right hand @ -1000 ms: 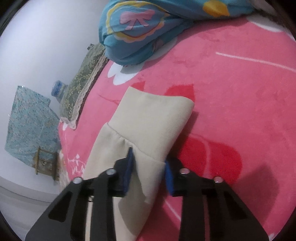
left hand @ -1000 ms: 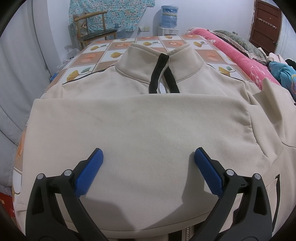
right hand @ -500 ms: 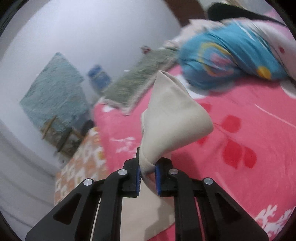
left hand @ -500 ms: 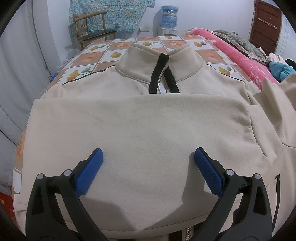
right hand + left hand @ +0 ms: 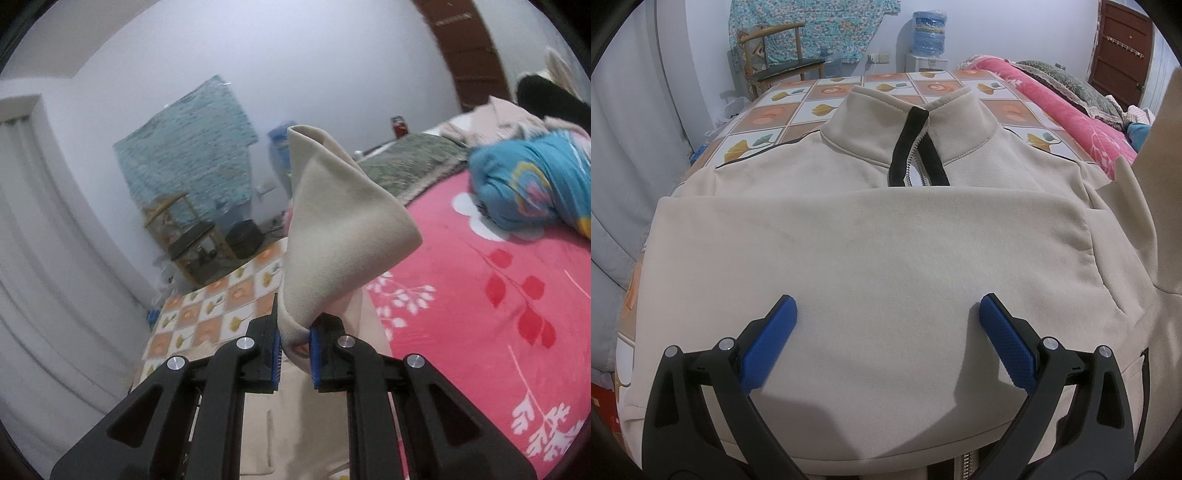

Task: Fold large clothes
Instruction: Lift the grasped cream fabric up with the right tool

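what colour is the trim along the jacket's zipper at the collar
Black, against the beige jacket; the zipper trim shows best in the left wrist view.

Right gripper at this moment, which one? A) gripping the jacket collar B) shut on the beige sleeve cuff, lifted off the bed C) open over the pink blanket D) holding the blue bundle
B: the right gripper is clamped on the beige sleeve cuff, which stands up in the air above the pink blanket.
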